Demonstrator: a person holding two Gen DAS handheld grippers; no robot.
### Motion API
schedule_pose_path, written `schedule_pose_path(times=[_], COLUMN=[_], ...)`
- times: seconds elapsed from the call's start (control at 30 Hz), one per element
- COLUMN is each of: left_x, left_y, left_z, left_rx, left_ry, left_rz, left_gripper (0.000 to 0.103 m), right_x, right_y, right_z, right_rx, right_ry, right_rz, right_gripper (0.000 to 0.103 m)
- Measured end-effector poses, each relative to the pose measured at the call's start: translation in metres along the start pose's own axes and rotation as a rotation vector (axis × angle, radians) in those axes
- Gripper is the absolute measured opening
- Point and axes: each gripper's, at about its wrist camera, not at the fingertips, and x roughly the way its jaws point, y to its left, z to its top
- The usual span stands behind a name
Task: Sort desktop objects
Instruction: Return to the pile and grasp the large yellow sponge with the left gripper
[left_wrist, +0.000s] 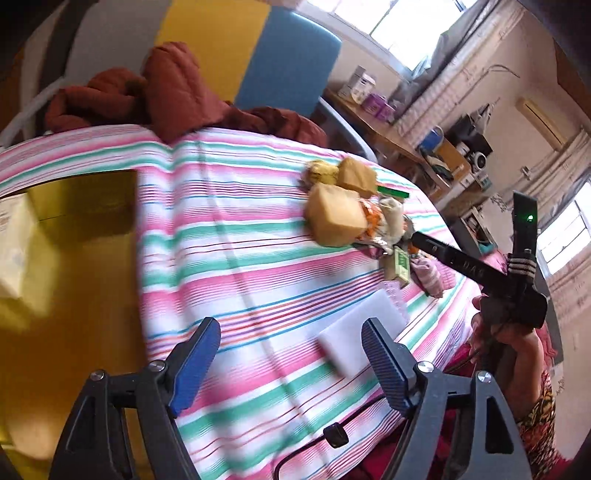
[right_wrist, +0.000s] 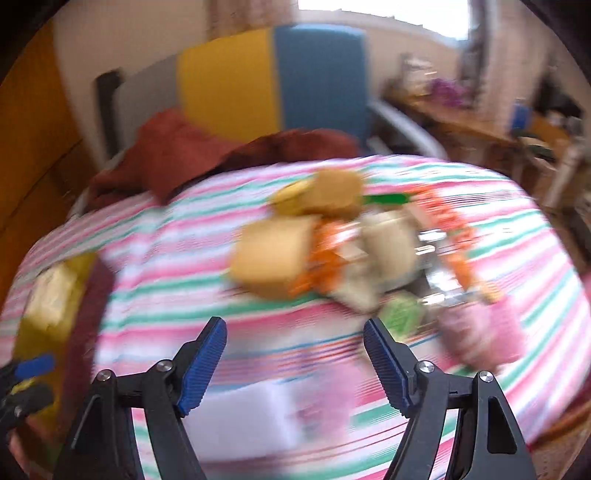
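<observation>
A heap of small things lies on the striped cloth (left_wrist: 229, 229): two tan boxes (left_wrist: 336, 218), a yellowish item (left_wrist: 321, 171), an orange-and-white packet (left_wrist: 373, 221), a small green box (left_wrist: 400, 266) and a pink item (left_wrist: 428, 277). My left gripper (left_wrist: 291, 354) is open and empty, and a white block (left_wrist: 351, 332) lies on the cloth just by its right finger. My right gripper (right_wrist: 295, 354) is open and empty too, above the blurred white block (right_wrist: 240, 417), with the heap (right_wrist: 273, 258) ahead. One of its fingers (left_wrist: 443, 256) reaches toward the heap in the left wrist view.
A gold box (left_wrist: 74, 240) with a pale packet inside stands at the left on the cloth. A rust-red quilt (left_wrist: 170, 96) is bunched at the far edge before a yellow-and-blue headboard (left_wrist: 258, 51). A person's hand (left_wrist: 517, 336) holds the right gripper. A cluttered desk (left_wrist: 388, 129) stands beyond.
</observation>
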Motion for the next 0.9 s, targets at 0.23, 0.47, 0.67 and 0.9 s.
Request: schedule_pose_path(times=[0.23, 0.47, 0.67, 0.9], left_x=[0.059, 0.110, 0.147, 0.179], left_y=[-0.042, -0.062, -0.084, -0.080], left_z=[0.031, 0.075, 0.110, 0.112], left_rx=[0.077, 0.031, 0.058, 0.055], left_ry=[0.087, 0.079, 0.055, 0.090], left_rz=[-0.048, 0.087, 0.145, 0.186], left_gripper=[0.082, 0.069, 0.073, 0.081], right_x=[-0.007, -0.009, -0.008, -0.004], right_y=[-0.039, -0.060, -0.072, -0.072], right_z=[0.009, 0.010, 0.010, 0.012], right_rx=[0.140, 0.223, 0.261, 0.258], right_ry=[-0.041, -0.056, -0.057, -0.046], right_rz=[-0.003, -0.026, -0.037, -0.026], right_gripper=[0.077, 0.077, 0.077, 0.077])
